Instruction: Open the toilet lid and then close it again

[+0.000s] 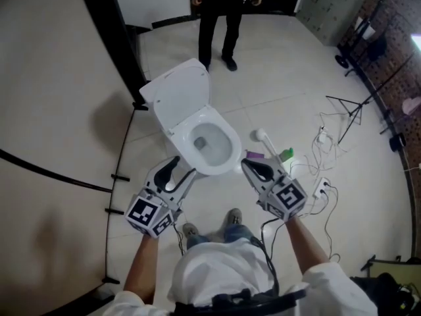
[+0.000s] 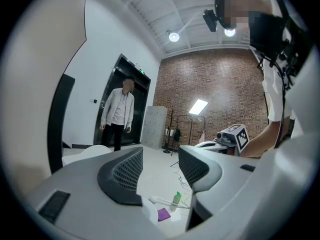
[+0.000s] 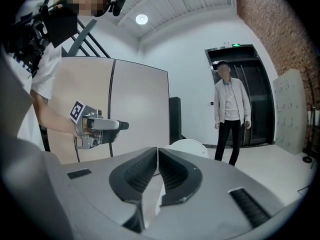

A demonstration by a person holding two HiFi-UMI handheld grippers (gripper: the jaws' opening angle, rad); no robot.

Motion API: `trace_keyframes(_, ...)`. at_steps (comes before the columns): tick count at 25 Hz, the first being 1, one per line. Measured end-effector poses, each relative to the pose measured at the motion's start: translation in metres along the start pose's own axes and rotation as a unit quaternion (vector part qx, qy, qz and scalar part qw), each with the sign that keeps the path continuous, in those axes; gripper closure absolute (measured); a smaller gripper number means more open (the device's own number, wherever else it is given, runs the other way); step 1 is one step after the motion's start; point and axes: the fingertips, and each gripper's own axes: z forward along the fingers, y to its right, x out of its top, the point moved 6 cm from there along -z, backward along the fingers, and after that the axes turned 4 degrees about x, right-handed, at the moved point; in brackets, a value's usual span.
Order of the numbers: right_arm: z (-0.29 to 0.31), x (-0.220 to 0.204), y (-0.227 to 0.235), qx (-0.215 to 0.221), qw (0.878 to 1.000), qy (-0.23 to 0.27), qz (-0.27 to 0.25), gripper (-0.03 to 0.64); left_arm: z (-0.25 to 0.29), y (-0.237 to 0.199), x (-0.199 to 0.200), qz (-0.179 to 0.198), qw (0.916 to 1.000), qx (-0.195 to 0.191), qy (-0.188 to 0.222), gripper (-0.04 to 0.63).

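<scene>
Looking down on a pale tiled floor [image 1: 276, 78]: white partition wall [image 1: 46, 110] left of the toilet [image 1: 214, 151], brick wall [image 1: 395, 18] way off to its right. The toilet lid [image 1: 179, 96] is up, leaning back, so the bowl's open. Both grippers sit at the toilet's near rim, one on each side. The left gripper [image 1: 172, 168] has its jaws apart with nothing between them, and the right gripper [image 1: 252, 168] has its jaws pressed together, empty. Just right of the toilet lie a white long-handled brush [image 1: 265, 139], a green bottle [image 1: 286, 155], a purple thing [image 1: 254, 155] and tangled cables [image 1: 316, 170]. A person [image 1: 220, 18] stands behind the toilet.
</scene>
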Motion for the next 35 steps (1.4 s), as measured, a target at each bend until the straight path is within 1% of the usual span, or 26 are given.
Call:
trace_keyframes(11,0.006,0.002,-0.003,0.005,1.000,0.006,-0.015,0.609,-0.007,-0.001,-0.005,-0.003,0.9999,0.008,0.005,0.377)
trace_keyframes(15,0.012,0.006,-0.007,0.008,1.000,-0.002,-0.014,0.609,-0.011,-0.006,-0.006,-0.002,0.9999,0.016,0.007,0.379)
trace_keyframes(17,0.014,0.008,-0.008,0.008,1.000,-0.002,-0.015,0.609,-0.013,-0.009,-0.006,-0.001,0.9998,0.021,0.000,0.379)
trace_keyframes(20,0.021,0.012,-0.010,0.012,1.000,-0.002,-0.024,0.609,-0.014,-0.016,-0.013,0.016,0.9986,0.038,-0.034,0.396)
trace_keyframes(21,0.024,0.012,-0.012,0.013,1.000,-0.005,-0.025,0.609,-0.016,-0.017,-0.015,0.016,0.9986,0.038,-0.033,0.394)
trace_keyframes(24,0.033,0.013,-0.019,0.016,1.000,-0.013,-0.023,0.609,-0.024,-0.023,-0.012,-0.010,0.9994,0.032,-0.004,0.391)
trace_keyframes(25,0.037,0.014,-0.020,0.017,0.999,-0.012,-0.025,0.609,-0.027,-0.027,-0.011,-0.014,0.9994,0.033,0.001,0.391)
trace_keyframes(33,0.071,0.020,-0.029,0.020,0.999,-0.023,-0.035,0.609,-0.049,-0.059,-0.005,-0.019,0.9984,0.047,0.024,0.391)
trace_keyframes(35,0.076,0.019,-0.030,0.020,0.998,-0.036,-0.042,0.609,-0.053,-0.066,-0.004,-0.019,0.9983,0.047,0.027,0.391)
